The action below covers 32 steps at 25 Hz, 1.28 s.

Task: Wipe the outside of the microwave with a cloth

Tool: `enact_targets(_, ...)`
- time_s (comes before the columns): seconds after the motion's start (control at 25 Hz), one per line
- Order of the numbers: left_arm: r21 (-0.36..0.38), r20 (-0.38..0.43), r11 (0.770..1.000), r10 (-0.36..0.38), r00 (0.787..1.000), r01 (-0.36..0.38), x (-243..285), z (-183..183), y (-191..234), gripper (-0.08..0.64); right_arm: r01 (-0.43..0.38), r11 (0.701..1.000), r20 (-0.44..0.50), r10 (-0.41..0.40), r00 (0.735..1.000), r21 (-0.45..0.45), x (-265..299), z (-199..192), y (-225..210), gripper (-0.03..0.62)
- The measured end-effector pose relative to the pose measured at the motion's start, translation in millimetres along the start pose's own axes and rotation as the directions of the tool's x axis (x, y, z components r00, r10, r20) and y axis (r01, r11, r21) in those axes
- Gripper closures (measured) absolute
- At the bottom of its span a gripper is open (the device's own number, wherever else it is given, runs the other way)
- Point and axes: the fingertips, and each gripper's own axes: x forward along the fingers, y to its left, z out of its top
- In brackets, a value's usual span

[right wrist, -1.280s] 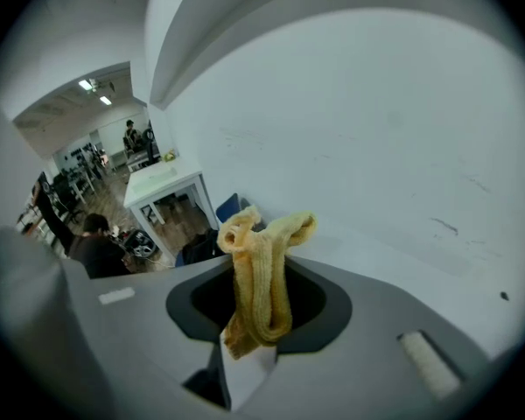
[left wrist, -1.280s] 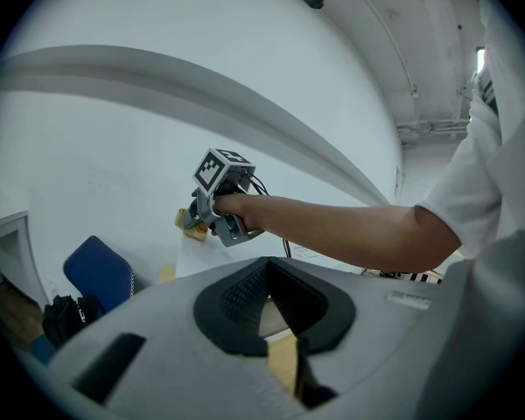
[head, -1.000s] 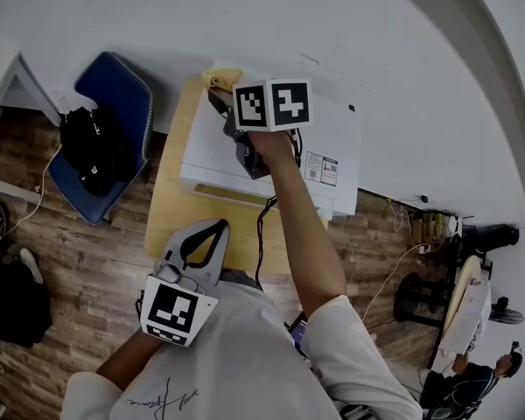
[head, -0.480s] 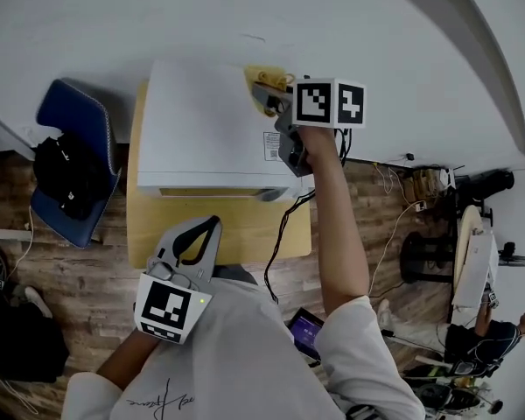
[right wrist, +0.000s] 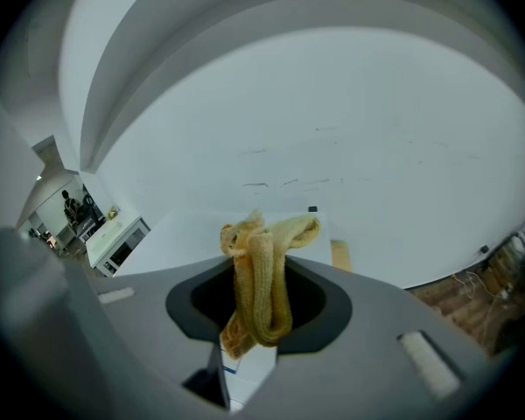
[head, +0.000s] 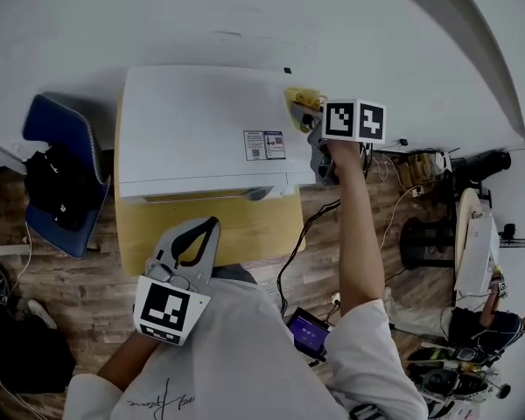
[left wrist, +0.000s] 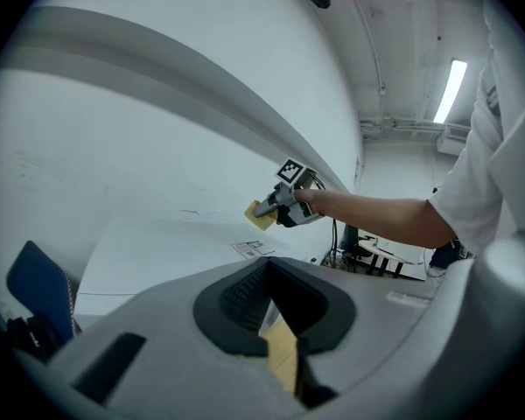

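The white microwave (head: pixel 192 129) stands on a wooden table (head: pixel 227 234) against the wall. My right gripper (head: pixel 310 115) is shut on a bunched yellow cloth (head: pixel 301 103) at the microwave's rear right corner. In the right gripper view the cloth (right wrist: pixel 261 269) hangs folded between the jaws over the white top (right wrist: pixel 192 234). The left gripper view shows the cloth (left wrist: pixel 261 214) and right gripper (left wrist: pixel 278 206) from afar. My left gripper (head: pixel 210 227) is held low near my body over the table's front edge, its jaws together with nothing in them.
A blue chair (head: pixel 45 129) with a black bag (head: pixel 57 182) stands left of the table. Cables and a power strip (head: pixel 416 171) lie on the floor at the right. A label sticker (head: pixel 264 144) is on the microwave top. The white wall is close behind.
My right gripper has carried the cloth rightward across the microwave top, from the rear left to the rear right corner. The left gripper has stayed where it was.
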Motion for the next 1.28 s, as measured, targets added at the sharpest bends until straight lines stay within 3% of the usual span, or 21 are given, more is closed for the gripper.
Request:
enact_targets(0.2,-0.005,0.009,1.0,0.011,1.0,-0.011,4,3,4,0.569,0.085,0.996,-0.04,-0.086,0.996,-0.009,-1,-11,-40,0.477)
enact_targets(0.52,-0.029,0.029,0.998,0.05,0.998,-0.049,2,3,17,0.569,0.198,0.97,-0.127,-0.217,0.968,-0.141,13,-29,-68,0.477)
enact_targets(1.28,-0.022,0.05,0.999,0.05,0.998,-0.049,-21,6,27,0.569,0.203,0.968,-0.176,-0.228,0.958,-0.147,20,-34,-36,0.479)
